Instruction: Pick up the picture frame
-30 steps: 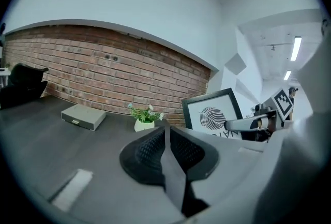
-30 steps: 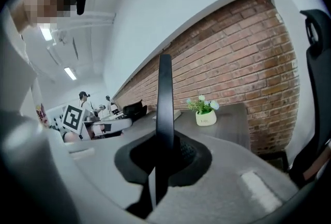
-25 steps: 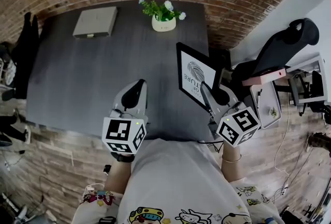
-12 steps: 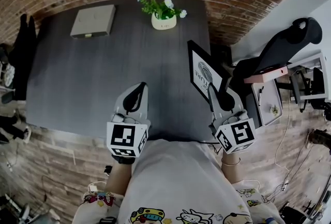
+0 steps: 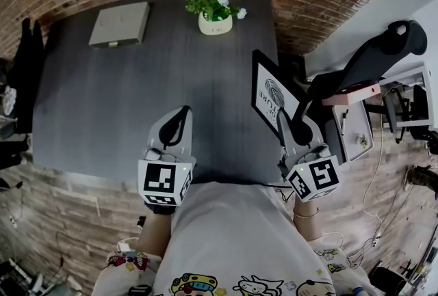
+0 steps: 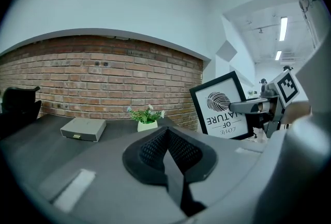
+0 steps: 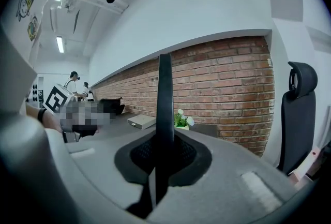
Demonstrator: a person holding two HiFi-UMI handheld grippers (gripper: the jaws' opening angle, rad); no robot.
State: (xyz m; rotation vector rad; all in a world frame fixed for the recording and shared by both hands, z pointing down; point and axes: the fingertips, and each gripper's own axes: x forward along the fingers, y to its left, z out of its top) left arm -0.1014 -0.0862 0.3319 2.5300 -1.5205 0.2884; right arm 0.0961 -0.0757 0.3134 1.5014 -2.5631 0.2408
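The dark table [image 5: 116, 103] sits below. The picture frame [image 5: 272, 93] stands up at its right edge, straighter and farther right than 1 second ago. The right gripper [image 5: 291, 127] pinches its edge. The left gripper [image 5: 179, 118] is pressed together, holding nothing.
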